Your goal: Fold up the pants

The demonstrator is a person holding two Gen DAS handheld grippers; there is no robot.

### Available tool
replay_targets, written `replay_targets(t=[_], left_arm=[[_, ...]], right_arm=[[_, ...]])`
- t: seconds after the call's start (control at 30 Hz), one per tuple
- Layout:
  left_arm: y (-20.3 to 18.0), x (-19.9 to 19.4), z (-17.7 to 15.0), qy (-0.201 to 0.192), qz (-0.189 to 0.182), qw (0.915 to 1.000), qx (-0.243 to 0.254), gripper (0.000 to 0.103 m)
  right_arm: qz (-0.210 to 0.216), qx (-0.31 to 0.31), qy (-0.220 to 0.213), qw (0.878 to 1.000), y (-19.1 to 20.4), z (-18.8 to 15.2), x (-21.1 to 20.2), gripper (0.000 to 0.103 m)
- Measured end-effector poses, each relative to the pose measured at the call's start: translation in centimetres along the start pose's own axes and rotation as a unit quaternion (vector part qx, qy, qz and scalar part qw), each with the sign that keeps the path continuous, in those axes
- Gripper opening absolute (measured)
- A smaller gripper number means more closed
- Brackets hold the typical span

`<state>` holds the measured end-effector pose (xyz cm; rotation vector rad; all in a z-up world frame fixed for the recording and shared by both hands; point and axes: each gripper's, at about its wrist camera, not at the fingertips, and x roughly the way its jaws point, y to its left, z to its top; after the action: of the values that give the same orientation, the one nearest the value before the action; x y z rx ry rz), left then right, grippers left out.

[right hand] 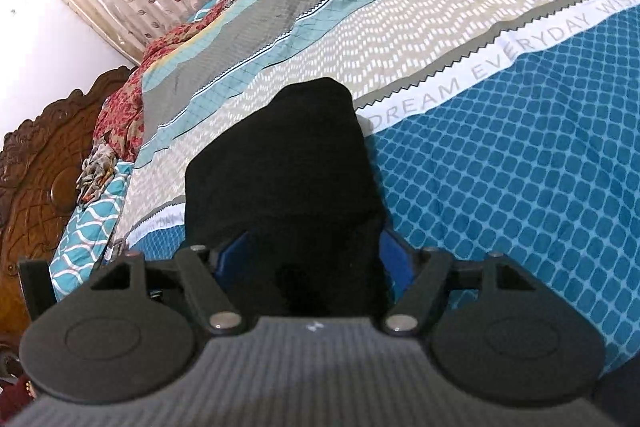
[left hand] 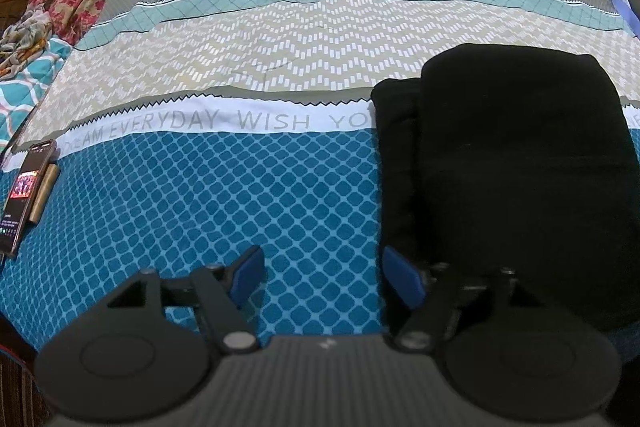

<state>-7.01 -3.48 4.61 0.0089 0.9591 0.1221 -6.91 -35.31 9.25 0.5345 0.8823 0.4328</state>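
1. Plainly, the black pants (left hand: 516, 163) lie folded in a thick bundle on the bed (left hand: 240, 187), across its blue-checked and white lettered bands; no container shows.
2. Left tongs (left hand: 324, 277) are released, fingers spread over bare bedspread; the right blue pad (left hand: 402, 279) sits at the pants' near edge.
3. Right tongs (right hand: 314, 259) are spread with the pants (right hand: 288, 179) between the pads; whether they grip, I cannot tell.
4. Phone (left hand: 28, 195) lies at the bed's left edge.
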Motion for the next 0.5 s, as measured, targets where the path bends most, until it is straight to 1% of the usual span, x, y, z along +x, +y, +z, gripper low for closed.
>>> replay_targets(t=[0.17, 0.3, 0.5], left_arm=[[0.0, -0.2, 0.0, -0.003, 0.002, 1.0000, -0.001, 0.068], [0.1, -0.7, 0.1, -0.013, 0.011, 0.9999, 0.002, 0.068], [0.4, -1.9, 0.3, -0.040, 0.037, 0.9984, 0.011, 0.068]], right_arm=[[-0.014, 0.000, -0.012, 1.000, -0.2, 0.2, -0.3, 0.074], [-0.022, 0.001, -0.019, 1.000, -0.3, 0.3, -0.6, 0.074], [-0.024, -0.040, -0.030, 0.998, 1.8, -0.2, -1.1, 0.074]])
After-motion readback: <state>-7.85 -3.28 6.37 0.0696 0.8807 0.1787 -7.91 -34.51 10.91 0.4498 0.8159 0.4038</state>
